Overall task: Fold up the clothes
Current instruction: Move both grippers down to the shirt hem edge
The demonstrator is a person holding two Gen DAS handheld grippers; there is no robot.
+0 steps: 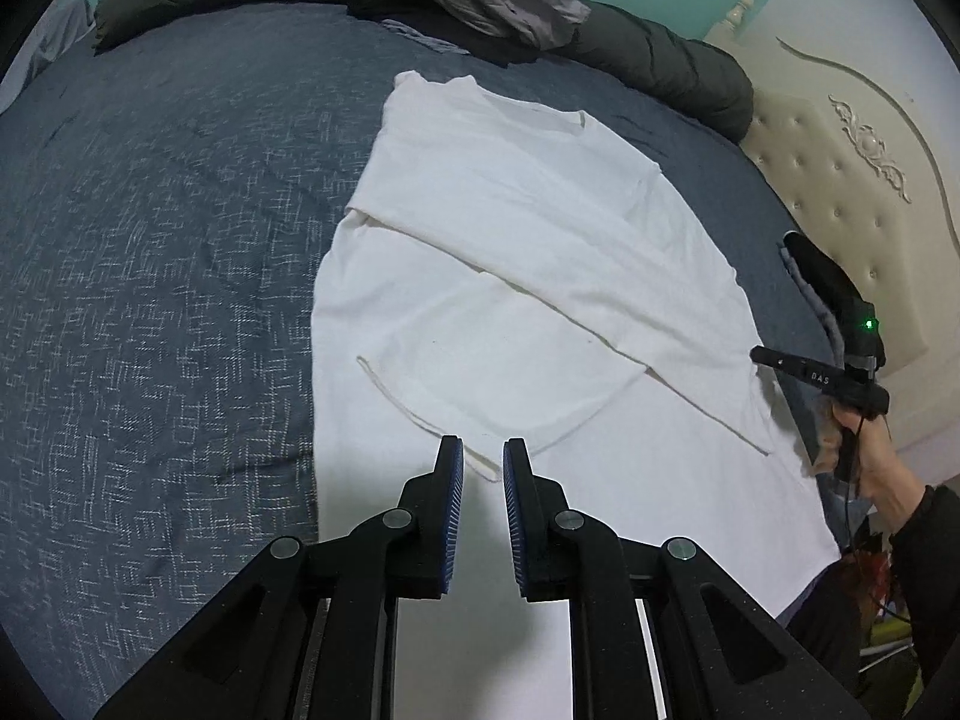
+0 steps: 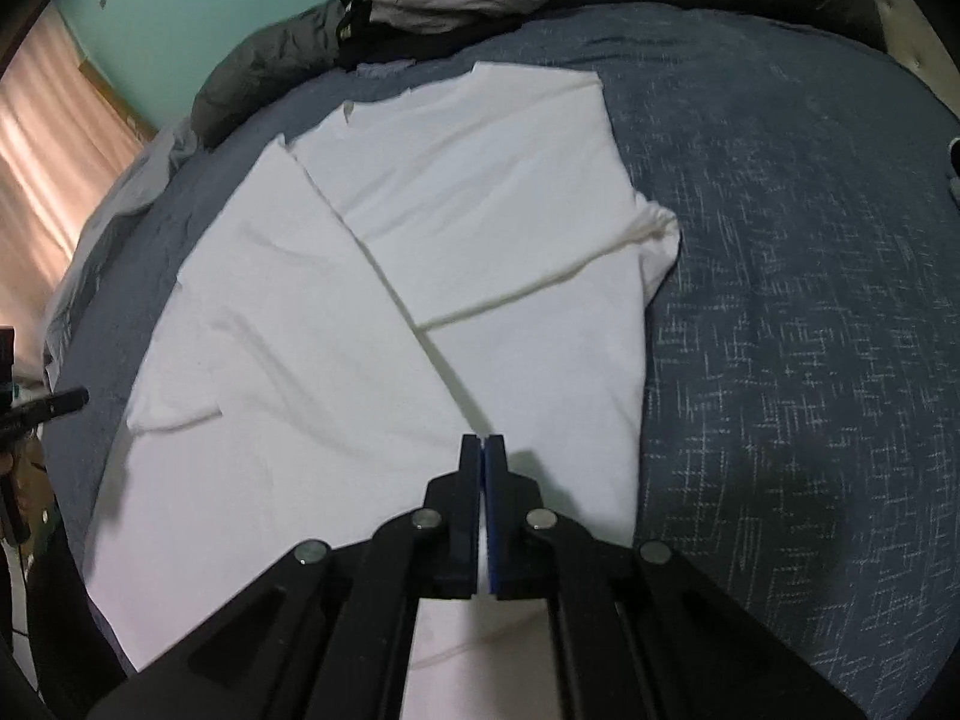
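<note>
Left wrist view: one white T-shirt (image 1: 528, 276) lies flat on the blue bedspread (image 1: 150, 276), filling the centre and lower right of the frame, one side and its sleeve folded inward across the body. The left gripper (image 1: 483, 468) sits at the lower centre, its two blue-padded fingers (image 1: 453, 480) a narrow gap apart with nothing pinched between them; the shirt's folded edge lies just beyond the tips. At the right edge, one hand (image 1: 864, 450) holds the right gripper's handle over the shirt's border. One pile of dark and grey clothes (image 1: 480, 0) rests at the top, against a dark quilt (image 1: 660, 60); one cream headboard (image 1: 852, 168) occupies the upper right. Right wrist view: the same T-shirt (image 2: 372, 312) spreads across the centre and left. The right gripper (image 2: 483, 450), lower centre, has its jaws pressed together, with white fabric visible between the pads; a diagonal fold line runs up from the tips.
</note>
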